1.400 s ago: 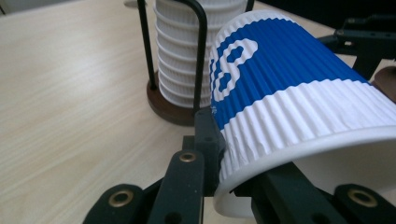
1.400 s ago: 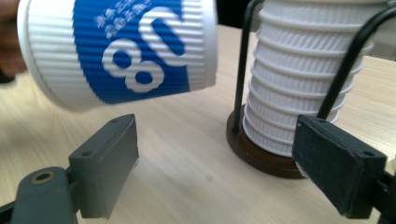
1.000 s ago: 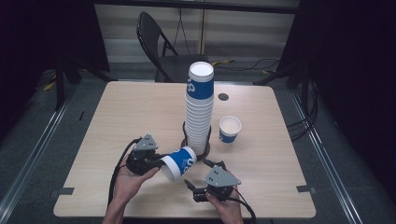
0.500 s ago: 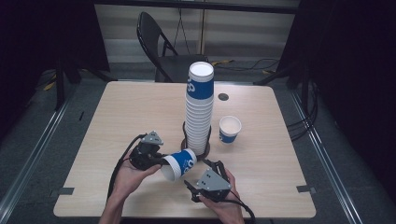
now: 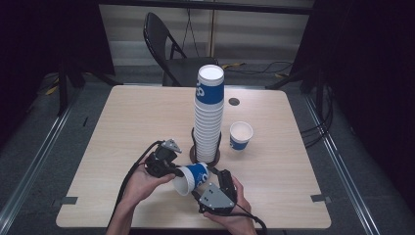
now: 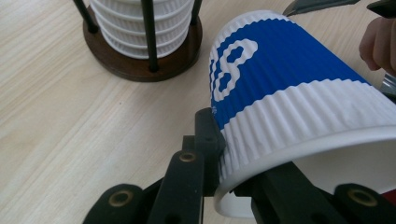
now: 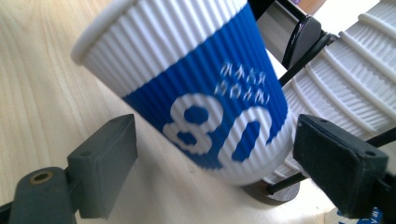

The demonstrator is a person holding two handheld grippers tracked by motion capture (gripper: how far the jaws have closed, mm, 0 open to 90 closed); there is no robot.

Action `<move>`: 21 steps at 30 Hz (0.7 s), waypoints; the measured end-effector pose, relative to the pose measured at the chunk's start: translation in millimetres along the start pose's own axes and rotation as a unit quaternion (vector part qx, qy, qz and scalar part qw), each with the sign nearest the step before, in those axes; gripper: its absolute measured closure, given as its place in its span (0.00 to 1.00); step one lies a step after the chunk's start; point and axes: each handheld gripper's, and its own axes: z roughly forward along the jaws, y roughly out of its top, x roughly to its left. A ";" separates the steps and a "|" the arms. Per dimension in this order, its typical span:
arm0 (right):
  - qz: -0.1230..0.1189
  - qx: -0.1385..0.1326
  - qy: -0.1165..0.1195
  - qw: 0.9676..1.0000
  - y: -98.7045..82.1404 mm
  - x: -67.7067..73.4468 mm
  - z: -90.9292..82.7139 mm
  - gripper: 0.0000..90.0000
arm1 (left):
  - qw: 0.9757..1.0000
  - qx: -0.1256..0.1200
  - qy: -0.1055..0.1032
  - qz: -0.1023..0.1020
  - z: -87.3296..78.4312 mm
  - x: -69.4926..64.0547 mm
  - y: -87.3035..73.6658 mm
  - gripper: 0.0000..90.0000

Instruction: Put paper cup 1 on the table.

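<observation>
While left claw pinches cup rim, right claw gapes — rim perhaps crushing, cup may drop onto desk.

The blue and white paper cup has a big white "80" on its blue band. Above the number are small white signs, too blurry to read.

Your high view looks down on the whole table; both gripper views sit very close, sharing the blue-and-white cup near its front edge.
</observation>
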 end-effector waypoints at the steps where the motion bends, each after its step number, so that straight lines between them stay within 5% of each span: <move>1: -0.007 0.002 0.001 1.000 0.4 -0.8 -0.8 0.14 | 1.000 0.006 -0.004 -0.002 1.3 -0.1 1.1 0.94; 9: -0.030 -0.012 0.024 0.999 5.2 4.5 0.5 0.11 | 1.000 0.028 -0.009 0.006 6.6 -3.1 5.5 0.95; 21: -0.048 -0.026 0.029 0.998 14.7 8.5 5.4 0.10 | 0.999 0.020 -0.029 0.002 8.9 -9.0 9.6 0.95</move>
